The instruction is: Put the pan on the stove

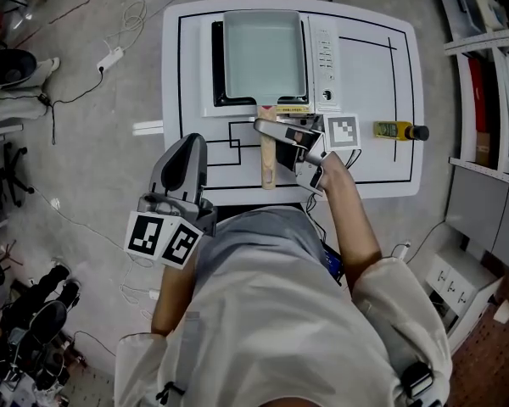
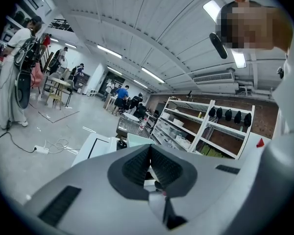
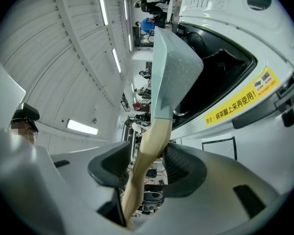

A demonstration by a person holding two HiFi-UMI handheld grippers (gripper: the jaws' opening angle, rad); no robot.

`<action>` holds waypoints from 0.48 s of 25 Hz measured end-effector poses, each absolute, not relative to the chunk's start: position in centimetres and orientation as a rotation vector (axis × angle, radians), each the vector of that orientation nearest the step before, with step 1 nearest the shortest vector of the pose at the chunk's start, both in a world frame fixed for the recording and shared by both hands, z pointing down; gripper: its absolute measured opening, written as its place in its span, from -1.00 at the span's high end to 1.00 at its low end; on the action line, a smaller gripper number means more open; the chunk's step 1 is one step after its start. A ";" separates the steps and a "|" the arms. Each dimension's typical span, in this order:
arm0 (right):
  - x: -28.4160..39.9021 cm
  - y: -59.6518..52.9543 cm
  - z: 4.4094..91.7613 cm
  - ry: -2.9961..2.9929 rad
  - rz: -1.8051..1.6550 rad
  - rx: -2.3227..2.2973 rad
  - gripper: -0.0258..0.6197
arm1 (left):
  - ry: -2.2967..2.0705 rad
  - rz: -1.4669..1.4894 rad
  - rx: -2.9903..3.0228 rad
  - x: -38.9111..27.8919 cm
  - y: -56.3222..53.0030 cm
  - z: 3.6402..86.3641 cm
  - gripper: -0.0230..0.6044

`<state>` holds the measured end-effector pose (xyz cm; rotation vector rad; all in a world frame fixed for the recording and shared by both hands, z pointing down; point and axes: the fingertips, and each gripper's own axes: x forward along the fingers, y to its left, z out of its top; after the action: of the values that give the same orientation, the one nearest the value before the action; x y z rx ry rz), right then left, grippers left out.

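A pale green rectangular pan (image 1: 265, 53) lies on the white stove (image 1: 327, 58) at the back of the table, its wooden handle (image 1: 267, 155) pointing toward me. My right gripper (image 1: 267, 130) reaches in from the right, across the handle. In the right gripper view the handle (image 3: 154, 133) runs between the jaws of the right gripper (image 3: 147, 163), which stand wide and do not press on it; the pan (image 3: 174, 67) sits over the stove's dark top (image 3: 225, 58). My left gripper (image 1: 187, 147) hangs near my body at the table's front left edge. In its own view the left gripper (image 2: 150, 148) is shut and empty.
A yellow bottle (image 1: 394, 130) lies on the white table (image 1: 373, 83) to the right of the stove. Shelving (image 1: 492, 75) stands to the right of the table. Cables and a power strip (image 1: 110, 58) lie on the floor at the left.
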<state>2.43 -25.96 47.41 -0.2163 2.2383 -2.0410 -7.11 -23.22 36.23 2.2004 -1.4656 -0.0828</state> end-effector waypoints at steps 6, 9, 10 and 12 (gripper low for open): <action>2.6 -25.6 47.3 2.166 -2.051 -0.200 0.29 | -1.430 -0.125 2.212 -6.8 -22.5 35.4 0.90; 2.8 -25.3 47.8 2.163 -2.062 -0.230 0.29 | -1.400 -0.161 2.206 -6.7 -21.8 34.8 0.90; 2.9 -25.3 47.9 2.160 -2.066 -0.238 0.29 | -1.397 -0.169 2.206 -6.8 -21.6 34.7 0.90; 3.0 -25.1 48.0 2.144 -2.070 -0.251 0.29 | -1.401 -0.173 2.204 -7.1 -21.2 34.7 0.90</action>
<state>3.05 -25.07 47.95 -0.2515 2.1442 -2.0696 -7.09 -21.24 34.70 2.2039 -1.4008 -0.1728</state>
